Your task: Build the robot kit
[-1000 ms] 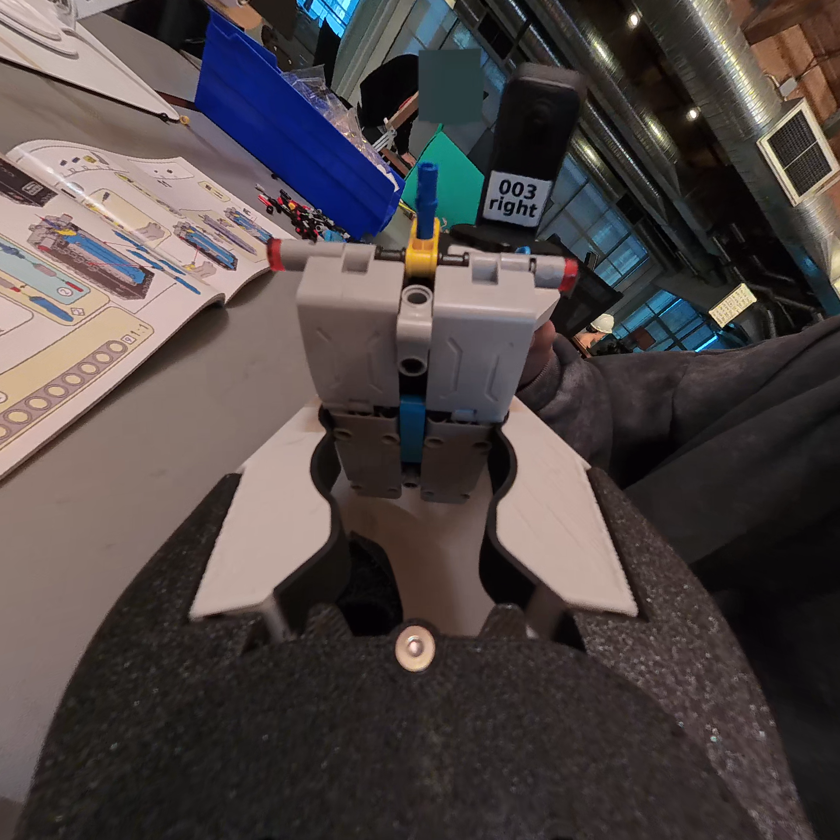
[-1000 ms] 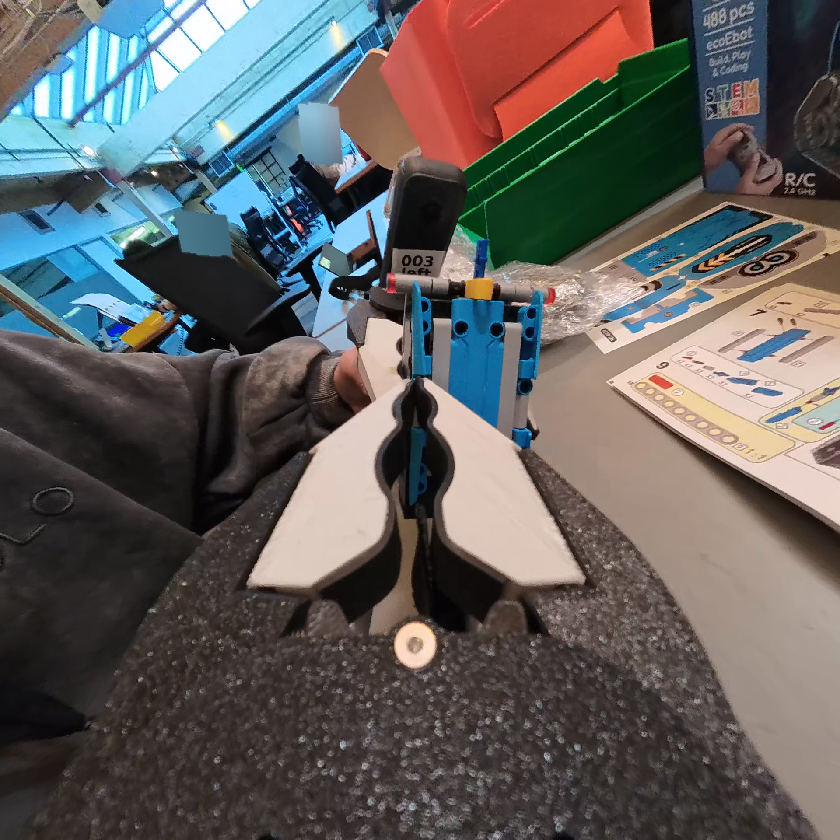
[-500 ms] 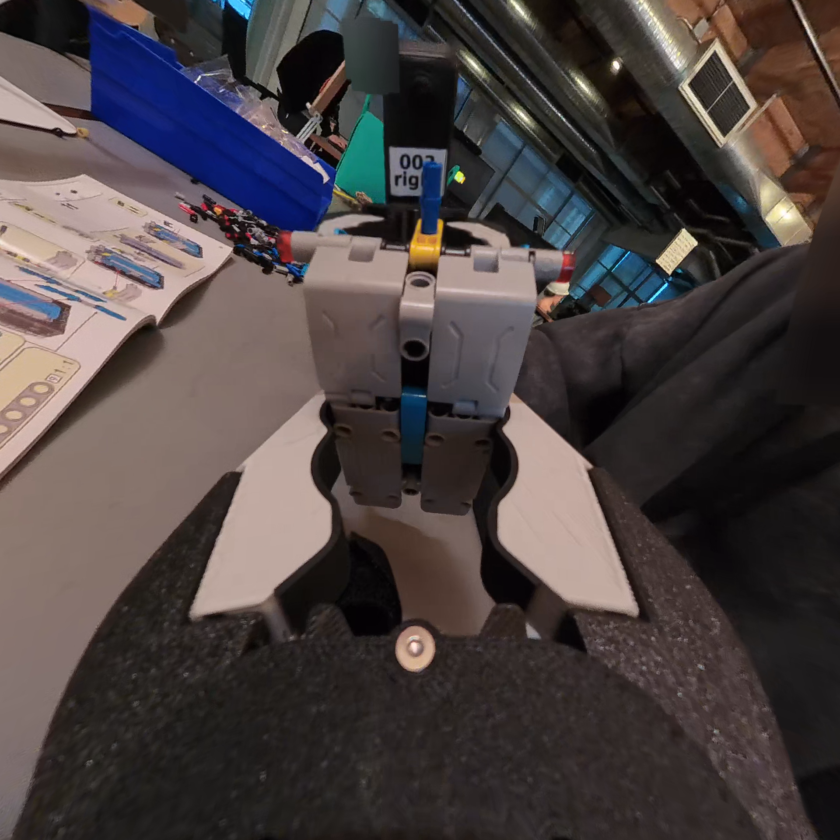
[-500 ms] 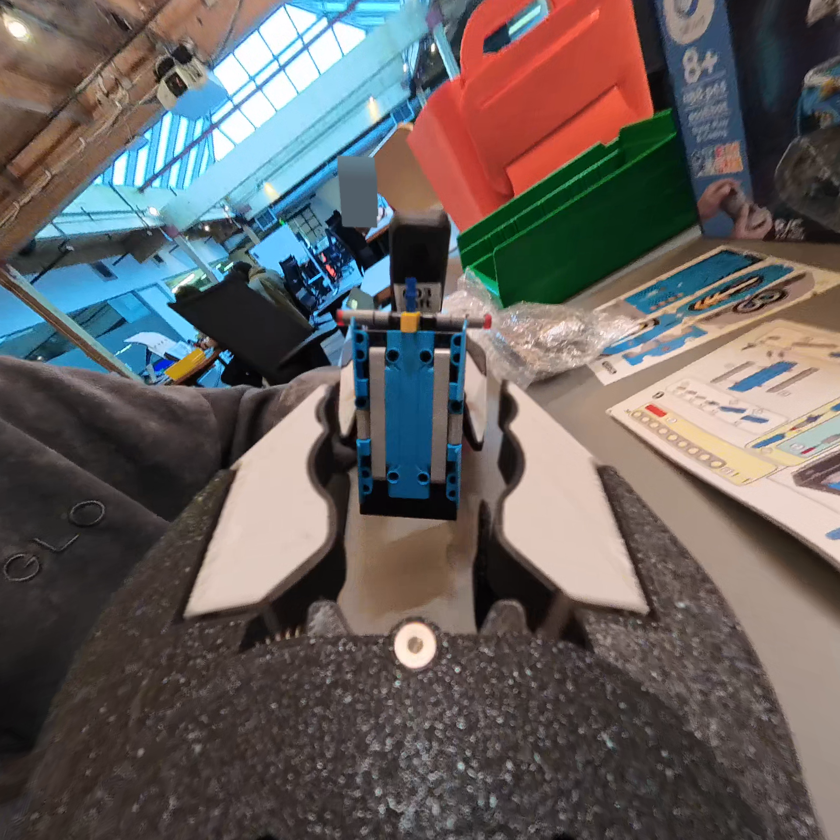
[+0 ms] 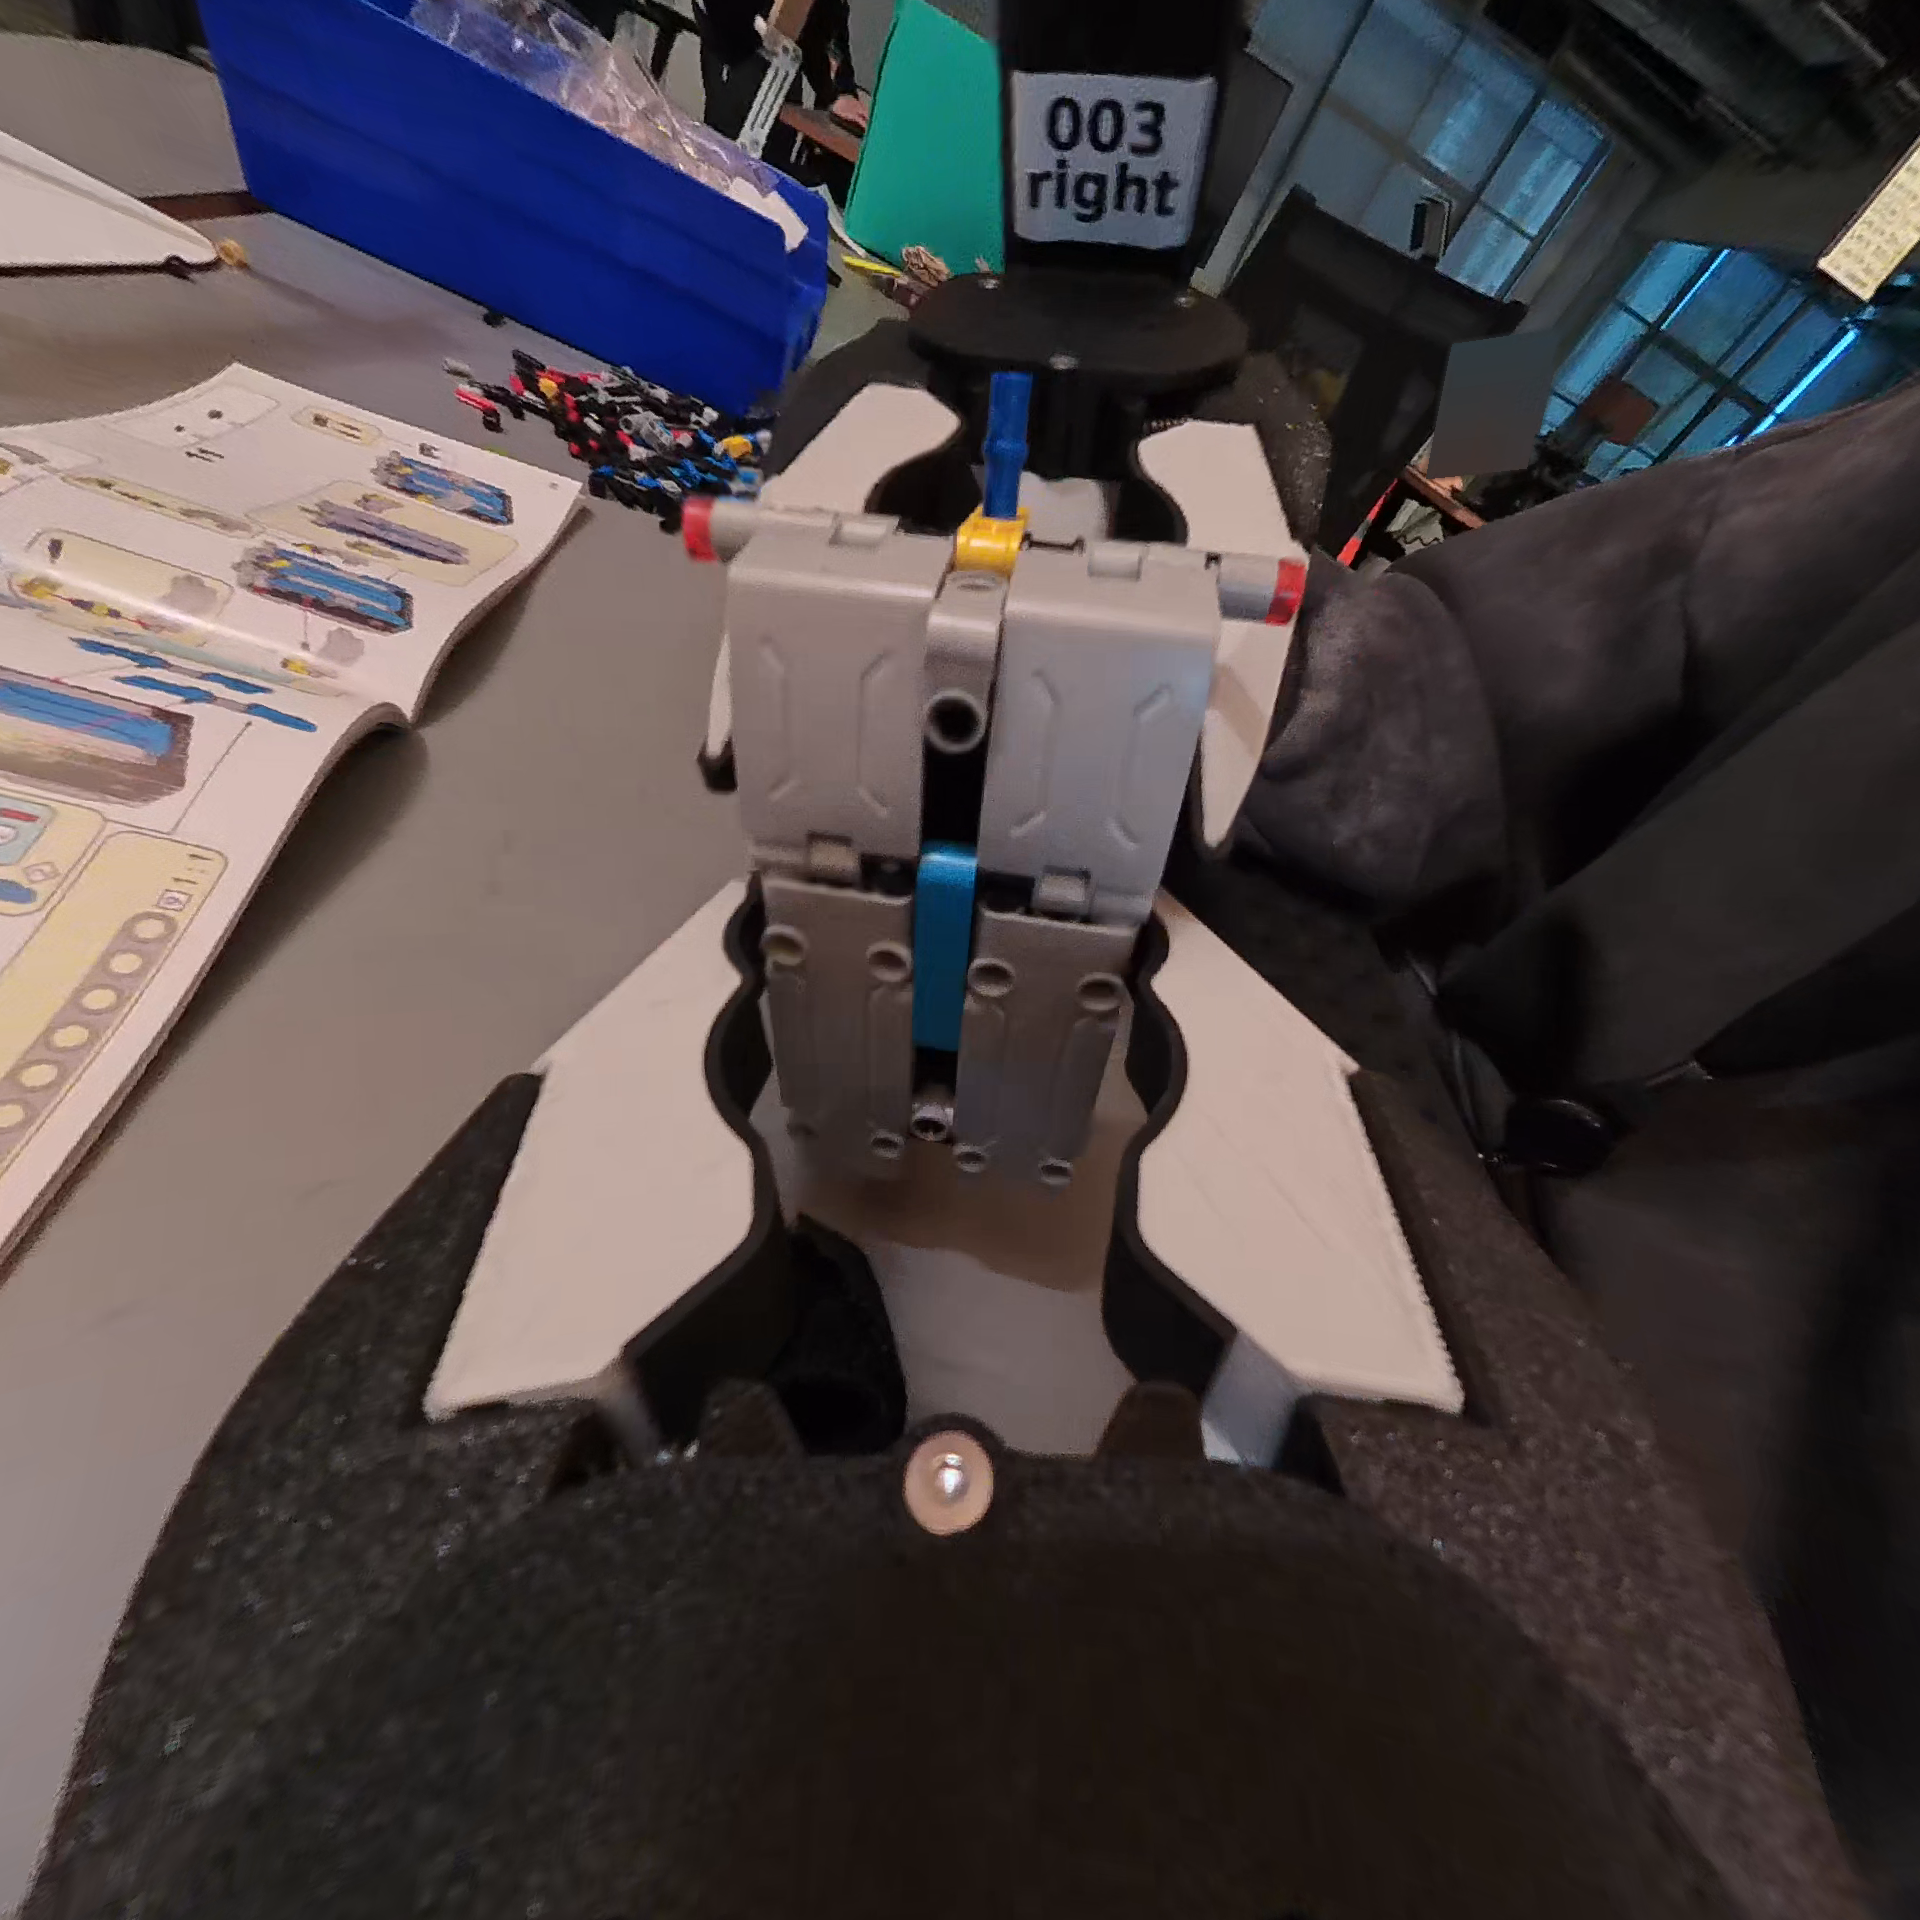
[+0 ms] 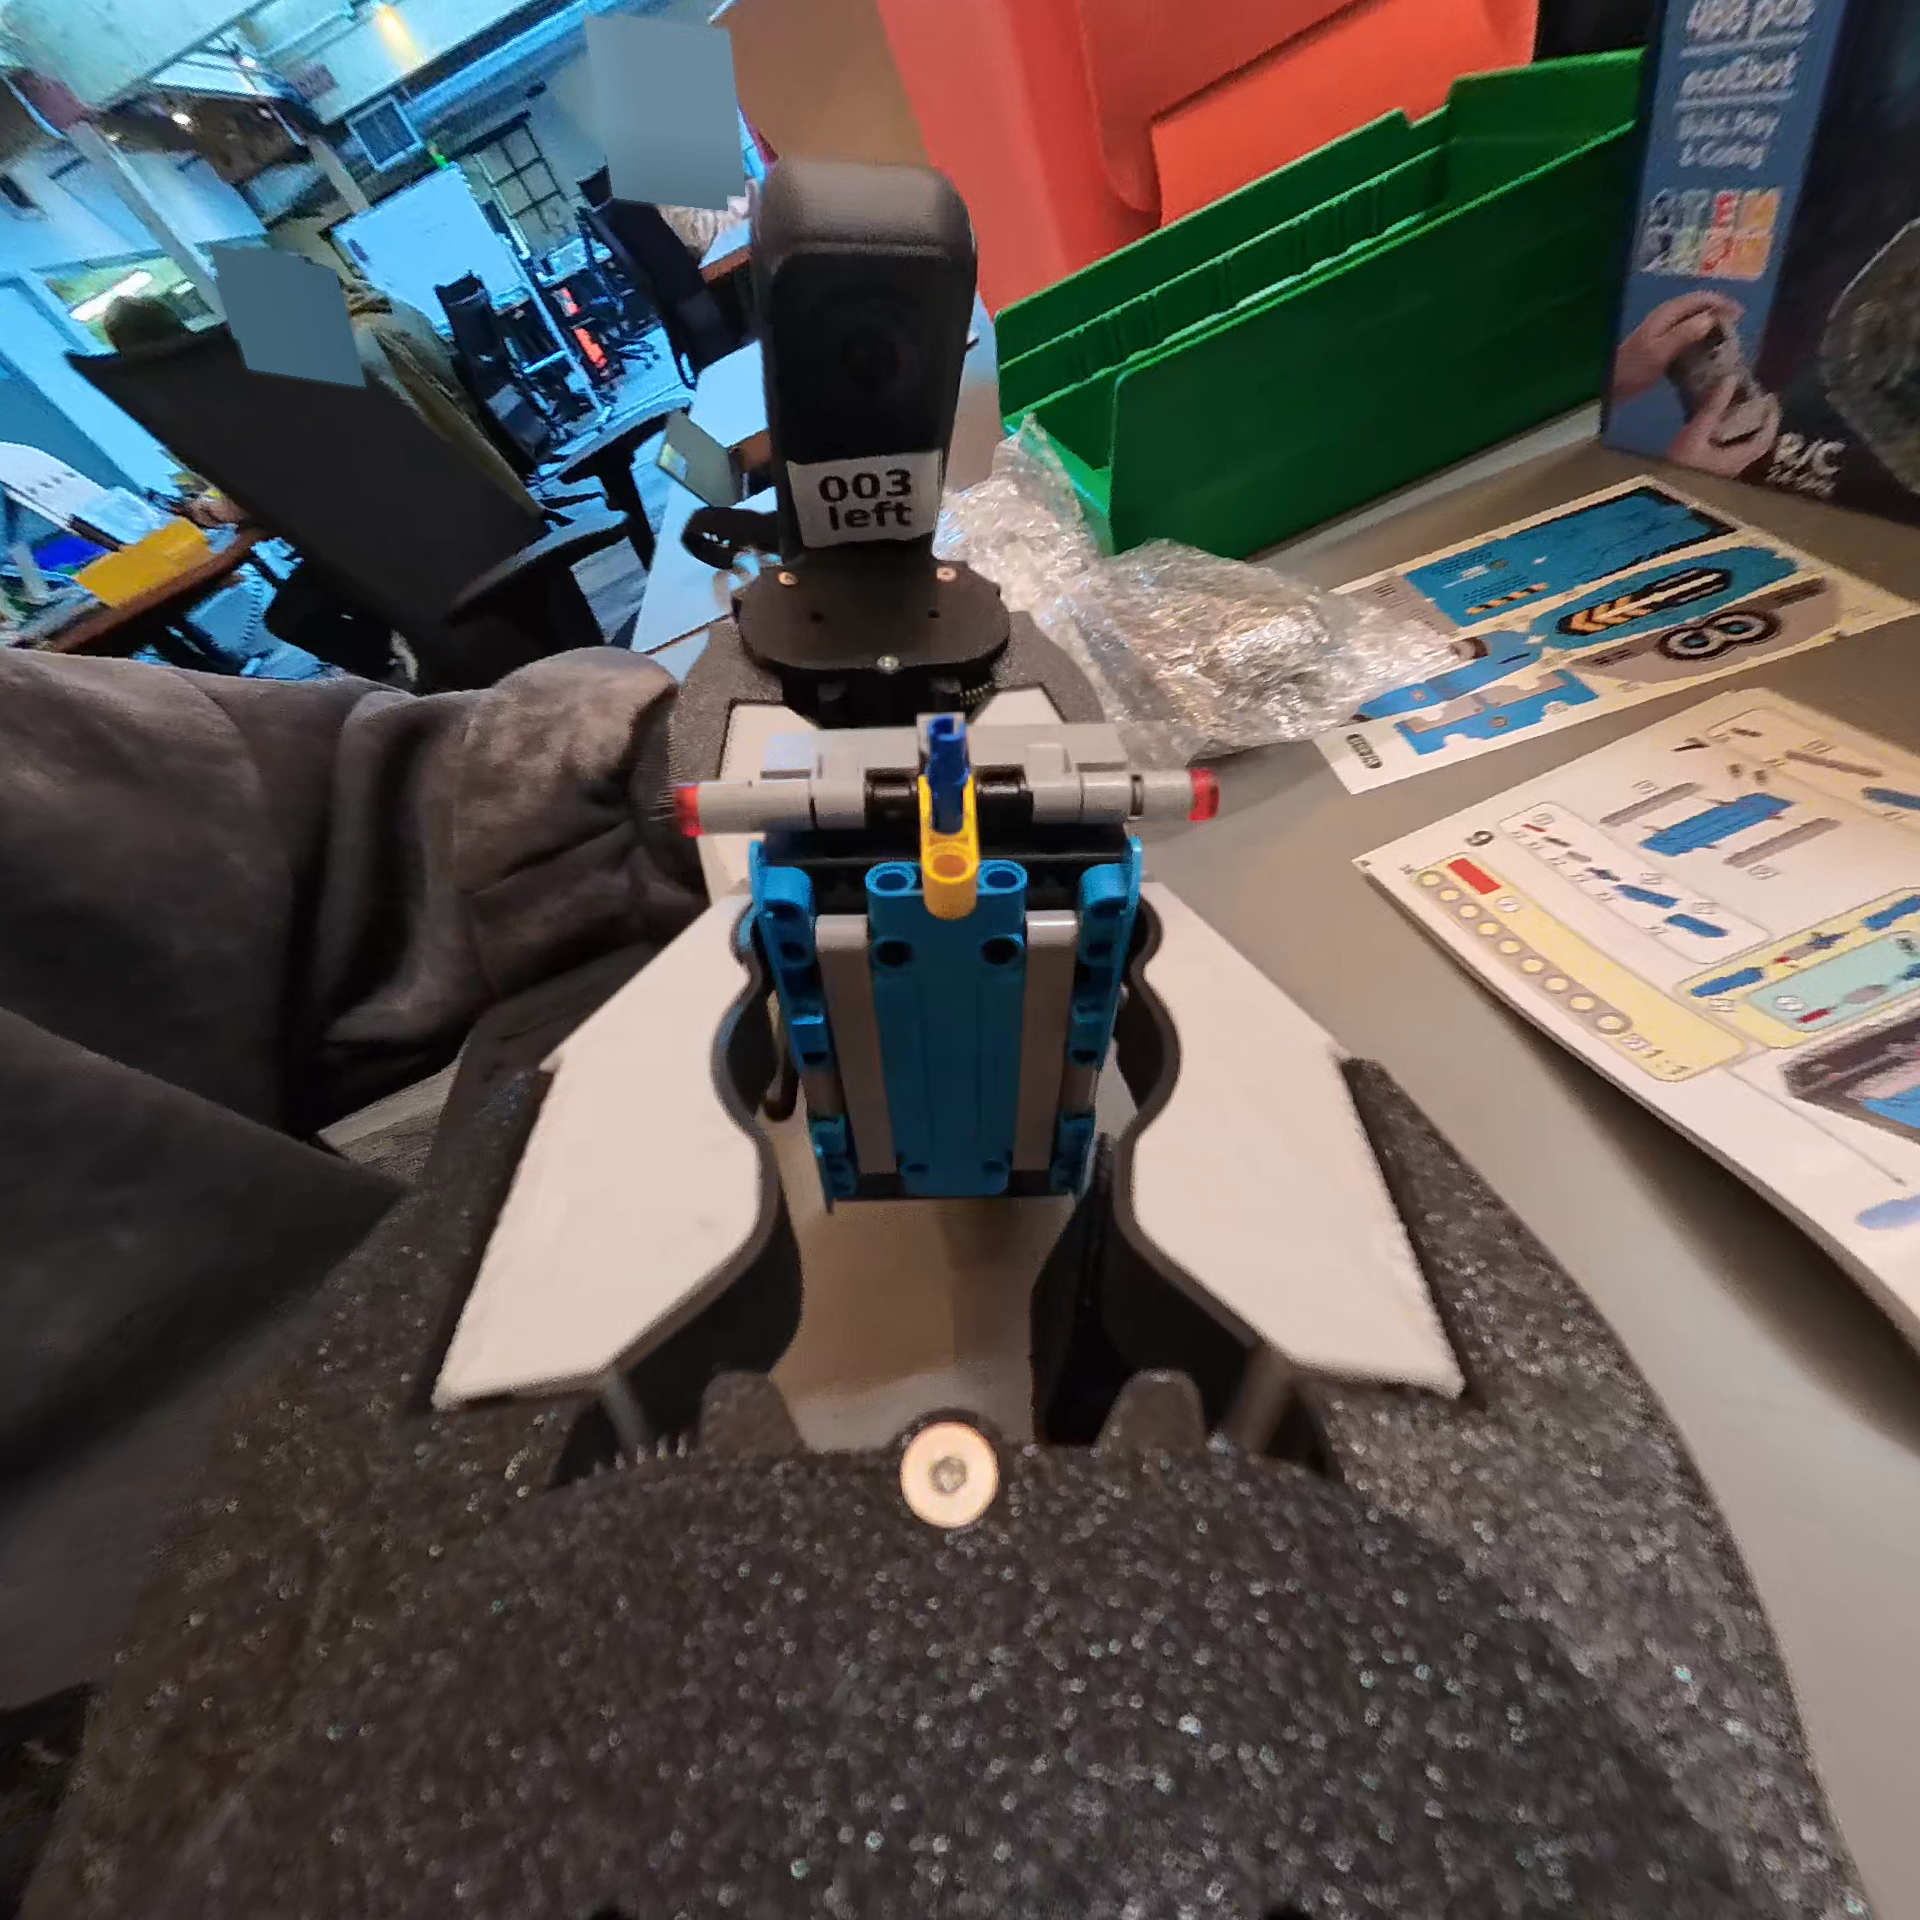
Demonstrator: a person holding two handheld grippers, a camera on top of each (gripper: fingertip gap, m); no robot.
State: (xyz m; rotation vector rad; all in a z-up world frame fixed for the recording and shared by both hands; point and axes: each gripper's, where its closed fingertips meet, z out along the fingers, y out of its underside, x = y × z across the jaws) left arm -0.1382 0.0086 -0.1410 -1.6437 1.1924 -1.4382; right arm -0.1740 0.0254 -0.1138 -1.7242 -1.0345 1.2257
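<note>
A brick assembly with grey panels (image 5: pixel 831 707) on one face and a blue panel (image 6: pixel 940 1039) on the other is held in the air between both grippers. A yellow connector (image 6: pixel 948 873) with a dark blue pin sits at its top, on a grey axle with red ends (image 6: pixel 758 805). My left gripper (image 5: pixel 948 935) is shut on the assembly's lower grey end, pads against both sides. My right gripper (image 6: pixel 943 935) faces it from the other side. Its pads press on the blue side beams. Its white fingers (image 5: pixel 1242 488) show behind the assembly in the left wrist view.
An open instruction booklet (image 5: pixel 208 582), a pile of small parts (image 5: pixel 623 426) and a blue bin (image 5: pixel 499 197) lie to the left. A green bin (image 6: pixel 1351 343), an orange box (image 6: pixel 1143 104), a plastic bag (image 6: pixel 1174 613), a product box (image 6: pixel 1766 239) and printed sheets (image 6: pixel 1662 935) lie to the right. A dark sleeve (image 6: pixel 312 831) is close by. The tips of both grippers are at nearly the same place.
My right gripper was shut on a thin edge of the assembly, opened wide, then came in around the blue face and closed on its sides. My left gripper kept its hold throughout.
</note>
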